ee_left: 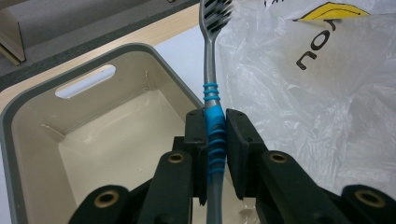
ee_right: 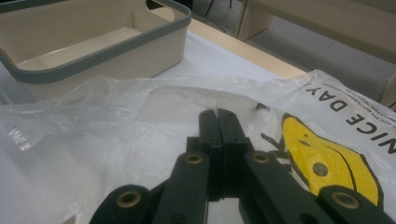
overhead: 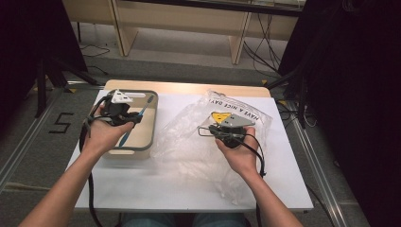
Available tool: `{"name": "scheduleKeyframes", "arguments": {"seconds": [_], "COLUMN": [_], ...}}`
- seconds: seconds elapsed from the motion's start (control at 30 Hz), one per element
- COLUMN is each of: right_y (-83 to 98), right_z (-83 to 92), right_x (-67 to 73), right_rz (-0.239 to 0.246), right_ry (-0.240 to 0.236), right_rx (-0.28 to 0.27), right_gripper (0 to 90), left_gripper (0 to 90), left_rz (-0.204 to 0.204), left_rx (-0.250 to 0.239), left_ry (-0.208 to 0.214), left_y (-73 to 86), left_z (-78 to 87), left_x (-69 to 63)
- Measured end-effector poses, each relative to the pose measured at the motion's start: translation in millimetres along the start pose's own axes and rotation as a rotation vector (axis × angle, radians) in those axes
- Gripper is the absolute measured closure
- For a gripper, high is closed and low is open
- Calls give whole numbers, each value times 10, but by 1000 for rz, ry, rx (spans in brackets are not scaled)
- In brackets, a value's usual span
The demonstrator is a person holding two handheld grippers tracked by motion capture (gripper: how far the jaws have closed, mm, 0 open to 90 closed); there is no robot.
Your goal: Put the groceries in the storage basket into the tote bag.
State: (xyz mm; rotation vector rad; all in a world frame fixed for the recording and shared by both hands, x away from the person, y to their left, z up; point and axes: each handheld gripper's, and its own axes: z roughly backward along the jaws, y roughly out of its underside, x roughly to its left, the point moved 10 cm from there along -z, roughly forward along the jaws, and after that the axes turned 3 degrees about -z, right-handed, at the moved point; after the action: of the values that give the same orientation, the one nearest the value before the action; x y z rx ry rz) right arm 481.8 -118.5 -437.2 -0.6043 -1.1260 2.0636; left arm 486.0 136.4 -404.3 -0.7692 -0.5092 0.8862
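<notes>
High view: white table top (overhead: 142, 189) w/ a wood strip along the far edge. Front part of the top, near the person, is bare; grey floor on both sides and beyond. Beige bin (overhead: 147, 126) w/ grey rim sits at the left-centre of the top, its right wall near the clear plastic bag (overhead: 189, 142), which spreads over the middle and right. Left gripper (overhead: 124, 113) hangs over the bin, in the left hand (overhead: 105, 135); a blue/grey toothbrush (overhead: 142, 113) slants thru it, head toward the bin's far right corner. Right gripper (overhead: 226, 130), in the right hand (overhead: 242, 158), sits on top of the bag, near its yellow print.

Left gripper view: jaws clamped on the toothbrush (ee_left: 214, 126) at the blue ribbed grip; only the handle's width separates the pads. Brush head points up and away, above the bin's right rim (ee_left: 177, 79), betw. bin and bag (ee_left: 317, 107). Bin interior is open below.

Right gripper view: jaws fully closed, pads meeting, tips (ee_right: 217, 122) at the bag film (ee_right: 116, 140); can't tell if a fold is pinched. Bin (ee_right: 107, 51) stands beyond, to the left, just past the bag's edge. Yellow print w/ black lettering lies to the right.
</notes>
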Motion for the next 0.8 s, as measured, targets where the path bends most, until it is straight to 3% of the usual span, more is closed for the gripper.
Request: {"name": "scheduleKeyframes", "arguments": {"seconds": [0.8], "right_y": [4], "right_z": [0], "right_x": [-2], "right_rz": [-5], "right_ry": [1], "right_rx": [1], "right_gripper": [900], "left_gripper": [790], "left_rz": [-18], "left_rx": [-12], "left_ry": [43], "left_y": [48], "left_z": [64], "left_x": [-175]}}
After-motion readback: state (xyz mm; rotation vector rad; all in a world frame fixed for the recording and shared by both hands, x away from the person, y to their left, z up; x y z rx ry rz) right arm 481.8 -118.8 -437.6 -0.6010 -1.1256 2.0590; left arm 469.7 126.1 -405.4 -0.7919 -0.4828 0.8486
